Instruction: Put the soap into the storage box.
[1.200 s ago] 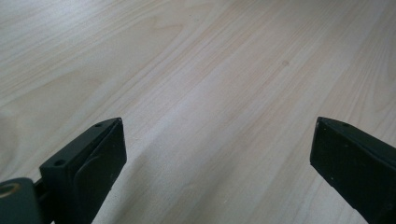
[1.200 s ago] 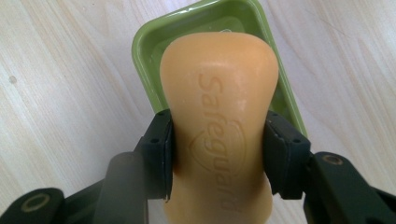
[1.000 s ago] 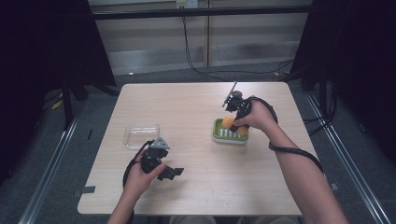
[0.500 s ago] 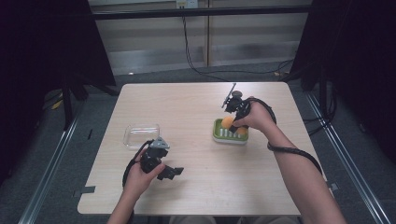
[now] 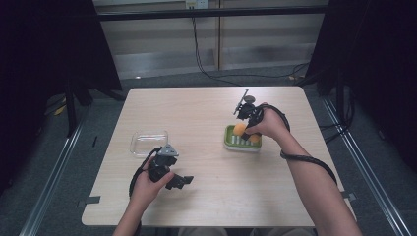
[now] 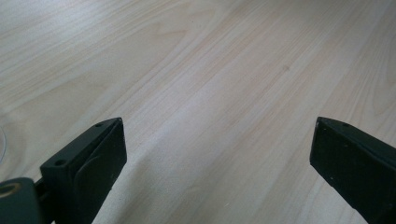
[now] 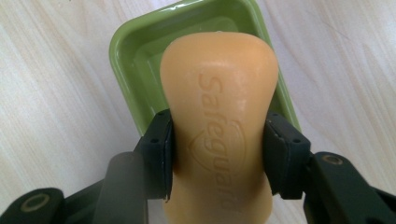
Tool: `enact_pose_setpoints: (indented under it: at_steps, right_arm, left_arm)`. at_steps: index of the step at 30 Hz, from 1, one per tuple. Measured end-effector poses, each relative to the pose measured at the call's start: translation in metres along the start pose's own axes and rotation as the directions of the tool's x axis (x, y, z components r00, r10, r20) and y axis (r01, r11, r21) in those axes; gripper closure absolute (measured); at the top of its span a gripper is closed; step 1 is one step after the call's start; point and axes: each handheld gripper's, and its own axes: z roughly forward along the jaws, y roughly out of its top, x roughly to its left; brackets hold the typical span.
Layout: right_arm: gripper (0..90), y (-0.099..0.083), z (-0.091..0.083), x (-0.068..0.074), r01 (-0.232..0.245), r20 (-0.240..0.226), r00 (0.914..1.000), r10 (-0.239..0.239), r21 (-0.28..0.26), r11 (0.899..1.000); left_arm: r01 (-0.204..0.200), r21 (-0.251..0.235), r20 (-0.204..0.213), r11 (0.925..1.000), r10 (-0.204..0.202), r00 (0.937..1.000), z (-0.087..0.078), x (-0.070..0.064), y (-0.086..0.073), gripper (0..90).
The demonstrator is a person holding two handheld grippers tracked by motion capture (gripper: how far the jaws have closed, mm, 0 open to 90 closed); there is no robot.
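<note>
Orange and waisted in the middle, the bar of soap (image 7: 217, 126) sits pinched at its narrow part between the two jaws of the right gripper (image 7: 217, 161), held over the green dish (image 7: 135, 60) on the pale wooden table (image 5: 206, 113). In the right gripper view the dish lies directly beyond the bar, with its glossy rim showing around the far end of the soap; whether the bar touches the dish cannot be told. The word "Safeguard" is pressed into the soap's face, running along its length over a shield-shaped outline. In the high view the dish stands right of the table's middle, and a clear plastic lid (image 5: 149, 142) lies well apart on the left side — just beyond the left gripper (image 5: 179, 181). That gripper rests low near the table's front edge, jaws spread wide over bare wood and holding nothing.
</note>
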Motion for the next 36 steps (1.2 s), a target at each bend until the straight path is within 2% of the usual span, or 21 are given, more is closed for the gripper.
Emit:
enact_pose_setpoints:
  at_steps: [13,36]
  right_arm:
    - [50.0,0.001,0.004,-0.001,0.004,0.013,0.9999,-0.004,-0.023,1.0]
    - [49.9,0.002,0.012,-0.001,0.032,0.028,0.9991,-0.032,-0.017,0.999]
  left_arm:
    - [-0.003,0.005,0.001,1.0,0.003,1.0,0.001,0.0,0.0,3.9]
    - [-0.002,0.002,-0.001,1.0,0.002,1.0,-0.001,0.001,0.0,3.8]
